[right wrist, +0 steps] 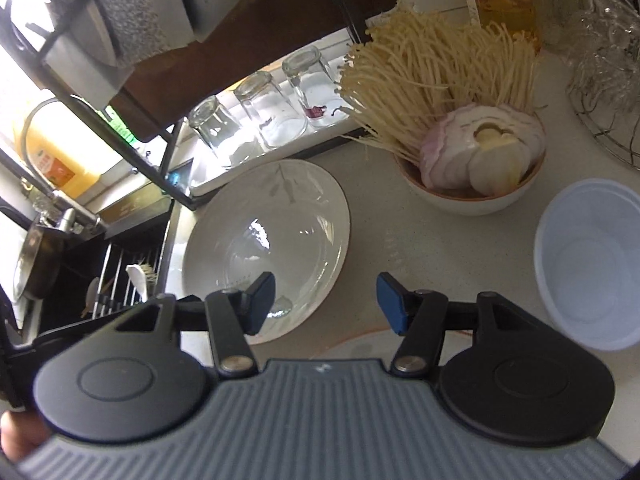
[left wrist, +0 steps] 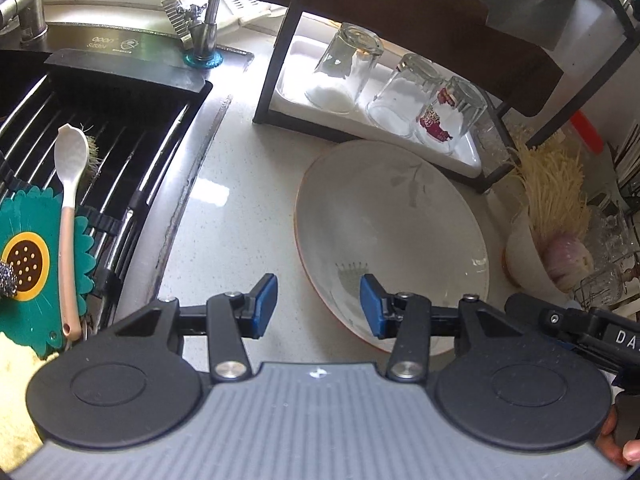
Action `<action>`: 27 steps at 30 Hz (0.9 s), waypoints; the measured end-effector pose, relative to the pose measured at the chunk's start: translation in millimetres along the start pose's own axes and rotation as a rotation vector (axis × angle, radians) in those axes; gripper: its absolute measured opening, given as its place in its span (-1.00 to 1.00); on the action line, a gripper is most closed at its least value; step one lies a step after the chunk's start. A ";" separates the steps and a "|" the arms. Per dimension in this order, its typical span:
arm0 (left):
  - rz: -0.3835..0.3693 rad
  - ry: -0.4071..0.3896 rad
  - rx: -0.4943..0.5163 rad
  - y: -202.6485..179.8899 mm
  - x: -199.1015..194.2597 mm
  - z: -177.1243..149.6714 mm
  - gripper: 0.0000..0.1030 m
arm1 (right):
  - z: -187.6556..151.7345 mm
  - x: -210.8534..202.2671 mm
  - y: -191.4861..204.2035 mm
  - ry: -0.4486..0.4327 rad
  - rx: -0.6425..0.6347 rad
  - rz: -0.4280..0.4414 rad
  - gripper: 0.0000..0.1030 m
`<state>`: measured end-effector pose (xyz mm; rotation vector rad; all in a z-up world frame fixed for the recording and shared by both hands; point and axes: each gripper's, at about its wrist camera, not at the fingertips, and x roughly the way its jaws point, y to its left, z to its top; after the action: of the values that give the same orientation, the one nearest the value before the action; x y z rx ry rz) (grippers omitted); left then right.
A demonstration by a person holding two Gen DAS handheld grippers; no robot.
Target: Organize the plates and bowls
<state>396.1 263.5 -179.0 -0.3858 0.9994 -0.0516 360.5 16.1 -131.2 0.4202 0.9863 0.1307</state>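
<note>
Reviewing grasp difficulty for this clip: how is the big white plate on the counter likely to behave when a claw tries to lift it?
The plate looks glazed and shows bright reflections, so it is probably slippery between the pads. It lies flat on the counter, so getting a finger under its rim may be awkward. It looks ceramic, so likely rigid, fairly heavy and breakable.

A plate (right wrist: 280,216) lies on the table (left wrist: 224,208), right of the sink (left wrist: 100,128). Behind it, three glasses (right wrist: 268,112) stand upside down on a tray (left wrist: 472,156). Right of the plate sits a bowl of food (right wrist: 472,196); nearer, further right, another bowl (right wrist: 592,264).
</note>
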 end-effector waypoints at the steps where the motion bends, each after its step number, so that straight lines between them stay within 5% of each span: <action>1: -0.001 -0.002 0.002 2.0 3.1 3.1 -0.01 | 1.7 6.1 0.9 -0.001 0.000 -0.006 0.06; 11: -0.033 0.014 0.021 17.4 33.9 30.8 -0.04 | 12.2 45.6 4.5 -0.005 0.022 -0.065 -0.29; 27: -0.089 0.024 0.056 19.9 48.9 38.9 -0.69 | 14.3 62.9 14.0 -0.023 0.000 -0.109 -0.66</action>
<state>452.4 282.8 -206.7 -0.3789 1.0020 -0.1642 408.1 43.4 -167.8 0.3665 0.9840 0.0271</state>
